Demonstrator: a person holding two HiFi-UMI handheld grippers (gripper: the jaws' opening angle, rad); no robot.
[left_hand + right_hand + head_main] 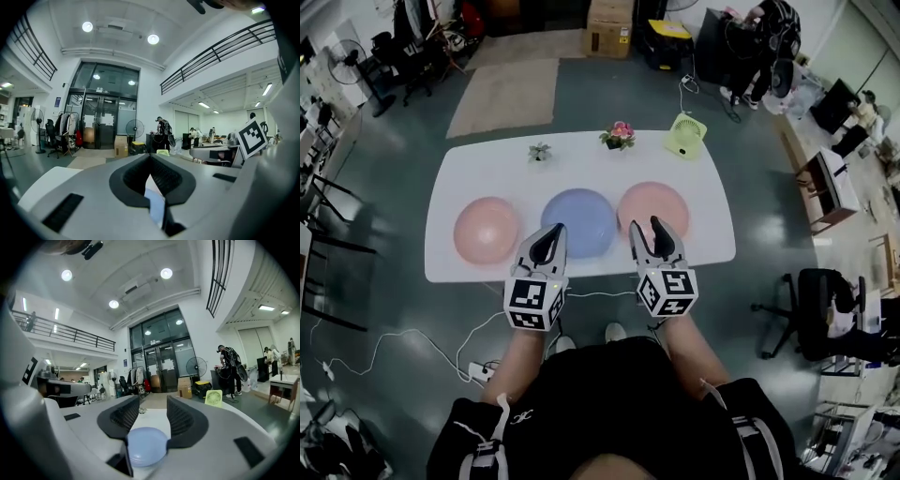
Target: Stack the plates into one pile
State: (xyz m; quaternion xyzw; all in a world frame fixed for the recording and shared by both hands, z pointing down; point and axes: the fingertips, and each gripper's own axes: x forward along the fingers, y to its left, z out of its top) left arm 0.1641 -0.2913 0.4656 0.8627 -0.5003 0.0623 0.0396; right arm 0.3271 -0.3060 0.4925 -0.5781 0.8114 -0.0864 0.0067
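Three upside-down plates lie in a row on the white table [469,169]: a pink plate [487,231] at the left, a blue plate [581,217] in the middle and another pink plate [661,202] at the right. Both grippers hover level over the table's near edge. My left gripper [553,232] [150,157] has its jaws together, with nothing held. My right gripper [645,225] [153,401] stands open and empty. The blue plate [146,446] shows low through its gap, farther off on the table.
Along the table's far edge stand a small green plant [539,151], a pot of pink flowers [619,135] and a green fan [684,136]. Cables and a power strip [483,372] lie on the floor by my feet. An office chair [825,314] stands at the right.
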